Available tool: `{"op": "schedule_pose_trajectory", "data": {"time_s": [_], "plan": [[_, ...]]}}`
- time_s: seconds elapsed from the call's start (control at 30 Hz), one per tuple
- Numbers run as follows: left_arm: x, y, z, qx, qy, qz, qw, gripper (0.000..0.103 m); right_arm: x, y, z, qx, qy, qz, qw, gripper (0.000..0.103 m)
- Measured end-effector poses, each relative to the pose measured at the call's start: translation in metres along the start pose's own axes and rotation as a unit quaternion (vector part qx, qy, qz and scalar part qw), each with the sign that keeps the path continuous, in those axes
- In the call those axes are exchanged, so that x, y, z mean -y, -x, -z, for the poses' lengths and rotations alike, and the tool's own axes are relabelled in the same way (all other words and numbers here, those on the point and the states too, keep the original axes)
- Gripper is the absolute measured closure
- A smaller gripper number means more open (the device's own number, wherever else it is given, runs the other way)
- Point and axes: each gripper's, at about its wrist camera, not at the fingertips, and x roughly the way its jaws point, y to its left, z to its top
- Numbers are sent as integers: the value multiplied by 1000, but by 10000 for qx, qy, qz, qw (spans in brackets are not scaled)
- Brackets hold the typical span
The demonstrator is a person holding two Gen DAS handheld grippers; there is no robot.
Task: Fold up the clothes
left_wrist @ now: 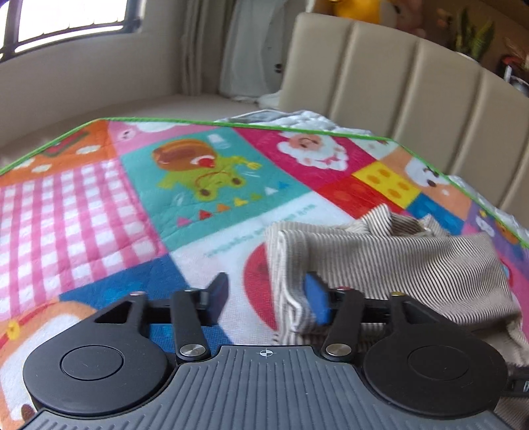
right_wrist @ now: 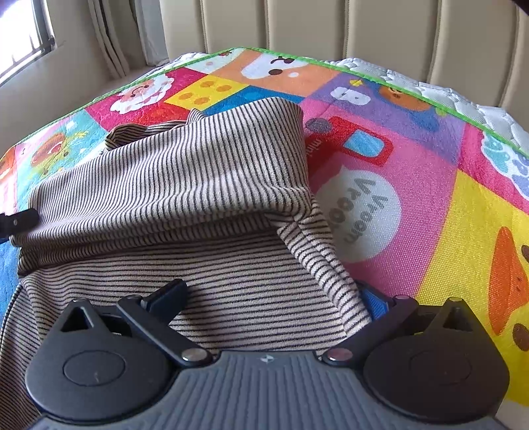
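Note:
A beige garment with thin dark stripes (left_wrist: 390, 264) lies partly folded on a colourful cartoon play mat (left_wrist: 132, 198). My left gripper (left_wrist: 267, 297) is open at the garment's left folded edge; the edge lies between the jaws against the right blue pad (left_wrist: 317, 297). In the right wrist view the garment (right_wrist: 185, 185) fills the middle, its upper layer folded over. My right gripper (right_wrist: 274, 297) is open wide, jaws spread over the lower layer, with a striped fold draped over the right pad (right_wrist: 373, 302). The left gripper's finger (right_wrist: 20, 218) shows at the left edge.
The mat (right_wrist: 429, 185) has a green border and lies on a white quilted cover (right_wrist: 463, 96). A beige padded headboard (left_wrist: 413, 92) stands behind. Curtains (left_wrist: 211, 43) and a window (left_wrist: 66, 16) are at the back left.

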Motion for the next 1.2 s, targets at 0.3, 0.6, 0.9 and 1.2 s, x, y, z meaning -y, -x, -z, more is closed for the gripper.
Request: {"op": "schedule_pose_trajectory", "data": {"time_s": [0.3,0.6,0.9,1.2], "plan": [[-17,17,-24,-148,1235,1917,9735,11,-9,35,-19,1762,760,144,9813,0],[3,-21,11,-1174,526,1061,9860,6,23,-1,-26,643,123,333,9973,0],[-3,2,-27,-663,420,1297,9884,6,24,3,-64,1488,277,261,9881,0],[-41,-44,-47,-1435,-314,1414,9790,19,52,-23,-101,667,1027,-579,9908,4]]}}
